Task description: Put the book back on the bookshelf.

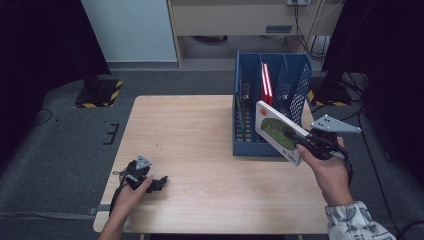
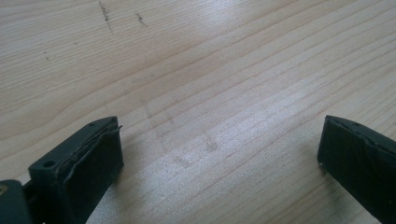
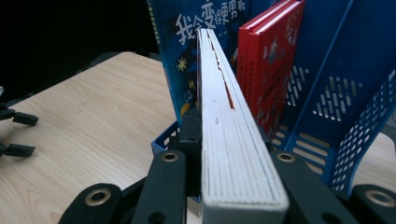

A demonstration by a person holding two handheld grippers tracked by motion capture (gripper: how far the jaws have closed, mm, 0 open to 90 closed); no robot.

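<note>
The right gripper (image 1: 300,142) is up in the air, off the wooden surface (image 1: 200,145), just in front of the blue file rack (image 1: 270,100). Its fingers (image 3: 168,182) are clamped tight on a thick white book (image 1: 277,131) — one finger on each cover. The book is tilted, with its picture cover facing up and to the left. From the right gripper view, the white page edge (image 3: 229,135) runs straight away from the camera toward the rack.

Inside the rack stand a blue book (image 3: 201,28) with white letters and red books (image 3: 268,56) in the next slot. I think there are two red ones, but it is hard to be sure.

The left gripper (image 1: 150,181) rests low on the surface near the front left corner, well apart from the rack. Its fingers (image 2: 88,163) are wide apart — bare wood lies between them, and they hold nothing.
</note>
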